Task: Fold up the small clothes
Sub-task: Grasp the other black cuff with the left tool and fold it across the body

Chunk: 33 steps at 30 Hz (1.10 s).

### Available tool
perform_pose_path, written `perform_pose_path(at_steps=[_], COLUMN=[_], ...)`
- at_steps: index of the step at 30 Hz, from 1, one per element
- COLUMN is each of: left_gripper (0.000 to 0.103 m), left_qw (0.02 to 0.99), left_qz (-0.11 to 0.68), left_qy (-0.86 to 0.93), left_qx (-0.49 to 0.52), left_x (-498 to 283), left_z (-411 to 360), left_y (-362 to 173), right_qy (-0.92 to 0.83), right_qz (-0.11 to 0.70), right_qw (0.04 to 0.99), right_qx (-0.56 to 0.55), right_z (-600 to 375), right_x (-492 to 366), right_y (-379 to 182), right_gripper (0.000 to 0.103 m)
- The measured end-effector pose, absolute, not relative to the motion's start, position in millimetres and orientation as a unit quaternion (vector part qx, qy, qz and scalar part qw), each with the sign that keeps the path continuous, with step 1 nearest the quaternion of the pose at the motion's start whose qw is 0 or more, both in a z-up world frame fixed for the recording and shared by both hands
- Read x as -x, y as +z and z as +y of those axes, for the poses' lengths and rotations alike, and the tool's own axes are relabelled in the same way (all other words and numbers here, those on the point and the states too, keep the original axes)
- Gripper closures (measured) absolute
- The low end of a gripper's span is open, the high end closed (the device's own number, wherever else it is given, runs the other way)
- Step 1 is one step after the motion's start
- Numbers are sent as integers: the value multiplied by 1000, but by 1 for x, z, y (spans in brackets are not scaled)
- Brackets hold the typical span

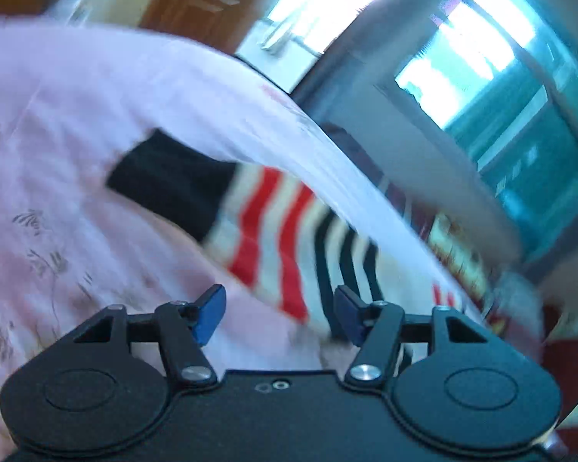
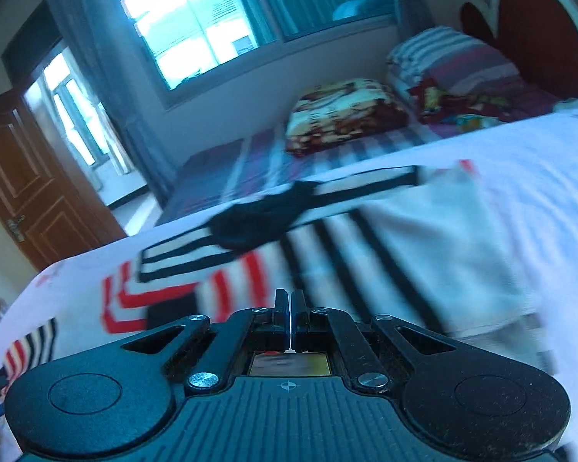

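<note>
So the left gripper [image 1: 279,315] is tilted down over the bed, jaws released with nothing between them, blue pads [image 1: 211,315] well apart. The striped garment [image 1: 281,238], red, black and white bands with a black patch, lies on the pink floral bedsheet [image 1: 57,154] just ahead, mid frame. The right gripper [image 2: 290,319] also points down at it, jaws clenched tight on nothing. In its view the garment fills the center, and beyond it sit a patterned folded blanket [image 2: 346,115], a striped pillow stack [image 2: 443,57] upper right, and a wooden door [image 2: 27,192] at left.
</note>
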State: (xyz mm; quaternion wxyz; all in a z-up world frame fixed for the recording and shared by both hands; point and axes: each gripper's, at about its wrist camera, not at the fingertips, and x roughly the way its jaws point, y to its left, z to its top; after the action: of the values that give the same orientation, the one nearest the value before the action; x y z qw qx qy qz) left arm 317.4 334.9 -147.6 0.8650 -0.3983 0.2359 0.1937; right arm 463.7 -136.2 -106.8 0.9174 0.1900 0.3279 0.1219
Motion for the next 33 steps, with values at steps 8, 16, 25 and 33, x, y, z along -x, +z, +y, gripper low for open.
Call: perform_pose_path(at_steps=[8, 16, 25, 33], left_gripper=[72, 98, 98, 98], left_qw=[822, 890, 936, 936], left_qz=[182, 178, 237, 279], left_qy=[199, 135, -13, -93], left_qx=[502, 396, 259, 194], left_x=[-322, -349, -438, -489], left_z=[386, 360, 213, 78], left_y=[-168, -130, -80, -97], right_qy=[111, 53, 71, 82], right_qz=[338, 369, 359, 340], right_qw=[911, 911, 913, 915], right_qx=[-207, -174, -180, -201], right_z=[-82, -88, -108, -166], right_x=[-473, -486, -476, -473], right_y=[-100, -119, -124, -112], right_gripper=[103, 103, 103, 103])
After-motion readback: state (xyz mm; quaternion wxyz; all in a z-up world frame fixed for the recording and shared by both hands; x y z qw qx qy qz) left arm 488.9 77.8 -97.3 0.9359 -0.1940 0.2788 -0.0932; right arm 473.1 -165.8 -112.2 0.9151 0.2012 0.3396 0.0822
